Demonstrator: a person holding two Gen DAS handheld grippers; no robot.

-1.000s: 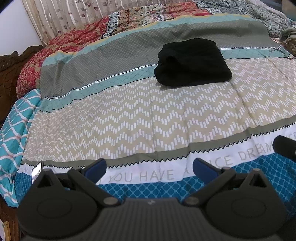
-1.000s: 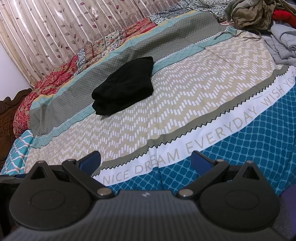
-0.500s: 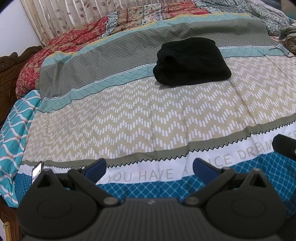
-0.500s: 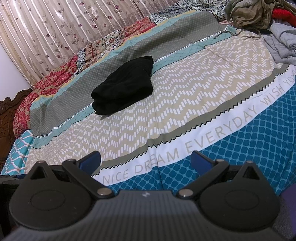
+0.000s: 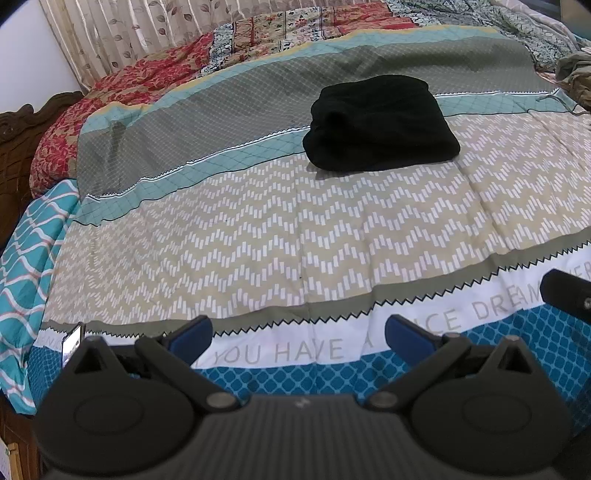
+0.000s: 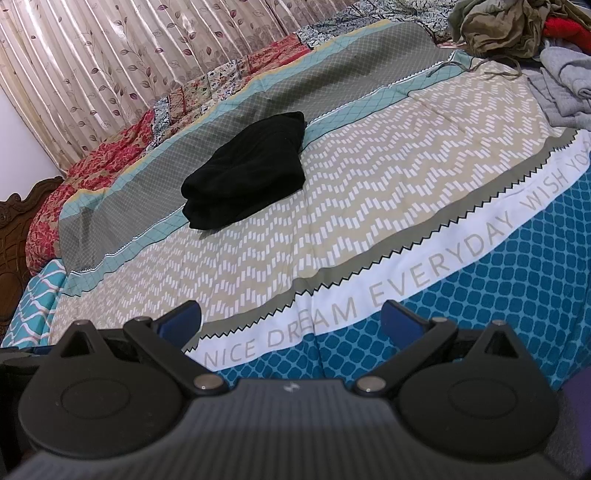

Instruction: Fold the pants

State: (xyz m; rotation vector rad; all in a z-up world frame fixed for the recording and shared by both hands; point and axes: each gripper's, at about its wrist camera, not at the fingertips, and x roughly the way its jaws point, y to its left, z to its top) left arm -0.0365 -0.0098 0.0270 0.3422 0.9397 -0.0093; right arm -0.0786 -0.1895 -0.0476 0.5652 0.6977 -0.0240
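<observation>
Black pants [image 5: 380, 123] lie folded into a compact bundle on the patterned bedspread [image 5: 277, 240], far from both grippers; they also show in the right wrist view [image 6: 247, 181]. My left gripper [image 5: 299, 338] is open and empty, low over the bed's near edge. My right gripper [image 6: 291, 319] is open and empty too, over the blue band with lettering. Part of the right gripper [image 5: 569, 295] shows at the right edge of the left wrist view.
A pile of loose clothes [image 6: 517, 33] and grey garments [image 6: 565, 85] lie at the far right of the bed. Curtains [image 6: 110, 74] hang behind. A dark wooden headboard [image 5: 22, 133] stands at the left. A phone [image 5: 72, 341] lies near the left edge.
Both views have shifted very slightly; the pants and both open grippers stay as they were.
</observation>
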